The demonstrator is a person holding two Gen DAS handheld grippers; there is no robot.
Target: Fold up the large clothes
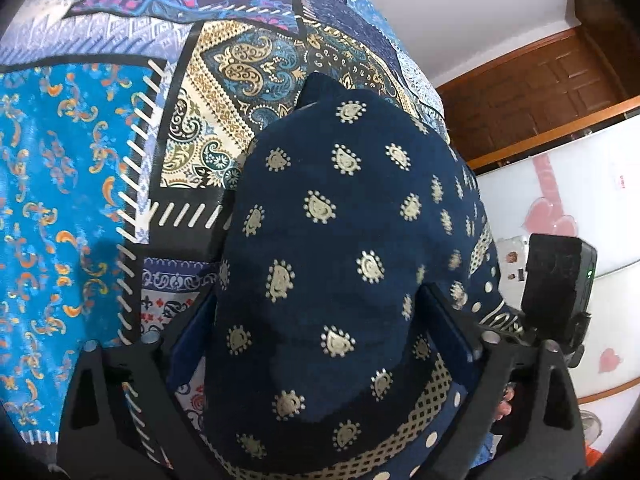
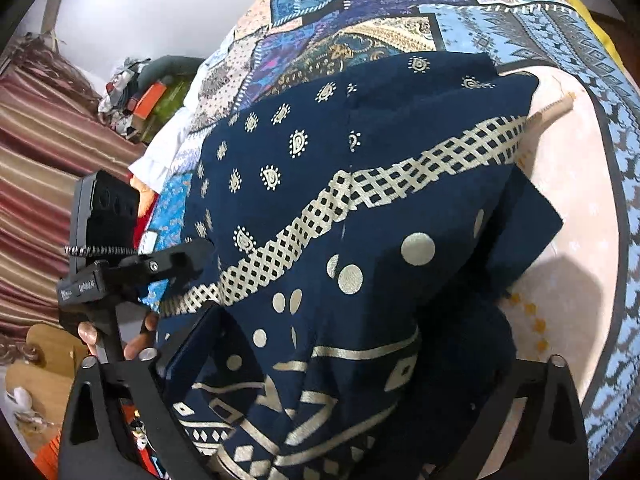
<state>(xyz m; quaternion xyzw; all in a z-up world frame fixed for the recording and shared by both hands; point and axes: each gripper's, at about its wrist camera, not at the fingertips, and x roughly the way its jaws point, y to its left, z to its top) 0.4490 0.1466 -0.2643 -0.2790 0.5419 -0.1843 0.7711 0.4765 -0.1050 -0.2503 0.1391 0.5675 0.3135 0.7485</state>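
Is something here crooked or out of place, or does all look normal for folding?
The navy garment is bunched over both grippers, and its cream lattice band runs slanted and kinked, so the fold is uneven. A cream cloth lies beneath it on the patchwork bedspread. No damage or spills show.

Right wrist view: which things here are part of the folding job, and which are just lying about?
Job:
- navy printed garment, draped over both tongs
- right tongs, buried in its folds
- left tongs, at its left edge
- patchwork bedspread, the folding surface

Lying about:
- cream cloth under the garment
- clutter pile by the wall
- striped curtain
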